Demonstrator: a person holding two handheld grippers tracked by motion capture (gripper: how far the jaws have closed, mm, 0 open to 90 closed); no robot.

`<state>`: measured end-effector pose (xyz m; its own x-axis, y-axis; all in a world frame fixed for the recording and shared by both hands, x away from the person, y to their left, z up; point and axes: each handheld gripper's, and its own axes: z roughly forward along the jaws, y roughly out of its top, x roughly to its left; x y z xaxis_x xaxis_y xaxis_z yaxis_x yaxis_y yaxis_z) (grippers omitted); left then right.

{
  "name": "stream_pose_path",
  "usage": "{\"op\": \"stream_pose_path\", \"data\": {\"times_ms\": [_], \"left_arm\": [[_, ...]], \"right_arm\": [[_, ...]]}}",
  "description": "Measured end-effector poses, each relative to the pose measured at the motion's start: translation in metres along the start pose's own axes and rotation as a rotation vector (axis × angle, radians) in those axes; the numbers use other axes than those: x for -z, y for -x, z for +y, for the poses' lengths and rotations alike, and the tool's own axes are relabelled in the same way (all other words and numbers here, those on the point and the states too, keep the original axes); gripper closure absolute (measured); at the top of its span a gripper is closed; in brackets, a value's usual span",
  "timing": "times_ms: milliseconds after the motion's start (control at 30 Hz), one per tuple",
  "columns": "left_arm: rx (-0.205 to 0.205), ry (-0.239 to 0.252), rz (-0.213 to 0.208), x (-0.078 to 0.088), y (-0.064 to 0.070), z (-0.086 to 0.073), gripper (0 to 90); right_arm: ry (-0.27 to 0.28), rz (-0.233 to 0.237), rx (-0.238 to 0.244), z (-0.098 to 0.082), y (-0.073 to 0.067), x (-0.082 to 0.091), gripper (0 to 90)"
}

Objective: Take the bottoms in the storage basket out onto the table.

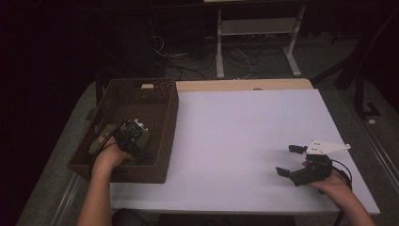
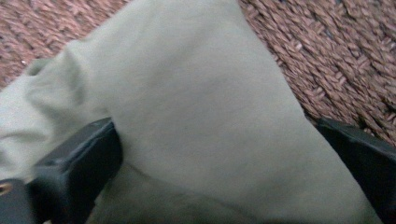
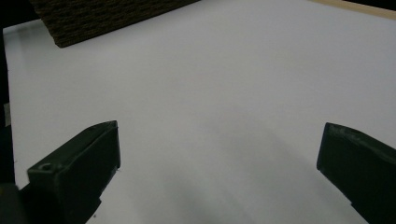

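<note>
basket (image 1: 113, 94) floor — cloth (image 2: 196, 116) between left fingers (image 2: 77, 168)

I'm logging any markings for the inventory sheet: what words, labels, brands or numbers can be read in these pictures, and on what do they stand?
None: no readable text stands on anything.
Woven basket: no label; a pale tab at its far rim is too small to read.
Olive cloth in the basket: plain, no tag or print showing.
White table: bare of markings.
Left gripper and right gripper: no lettering legible.
</note>
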<state>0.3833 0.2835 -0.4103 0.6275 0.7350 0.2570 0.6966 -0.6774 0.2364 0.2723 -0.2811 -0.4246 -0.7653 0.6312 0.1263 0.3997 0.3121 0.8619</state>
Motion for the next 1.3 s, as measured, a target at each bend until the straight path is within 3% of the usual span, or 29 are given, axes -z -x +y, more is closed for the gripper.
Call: {"op": "stream_pose_path", "data": {"times_ms": [67,467,867,1167,1300], "left_arm": [[0.010,0.011,0.016,0.003,-0.002,-0.001,16.2],[0.046,0.029,0.009,0.009,-0.006,-0.004,37.1],[0.134,0.071,-0.022,0.018,-0.014,-0.005,59.9],[0.224,0.170,-0.033,0.031,-0.024,-0.011,62.9],[0.268,0.259,-0.057,0.039,-0.029,-0.014,63.5]], "right_arm": [[-0.001,0.000,0.000,0.000,0.000,0.000,0.0],[-0.001,0.003,0.002,0.000,0.000,0.000,0.0],[-0.001,0.009,0.001,0.001,0.000,-0.001,0.0],[-0.003,0.014,0.000,0.001,0.000,-0.002,0.0],[0.000,0.015,-0.001,0.001,0.001,-0.001,0.0]]}}
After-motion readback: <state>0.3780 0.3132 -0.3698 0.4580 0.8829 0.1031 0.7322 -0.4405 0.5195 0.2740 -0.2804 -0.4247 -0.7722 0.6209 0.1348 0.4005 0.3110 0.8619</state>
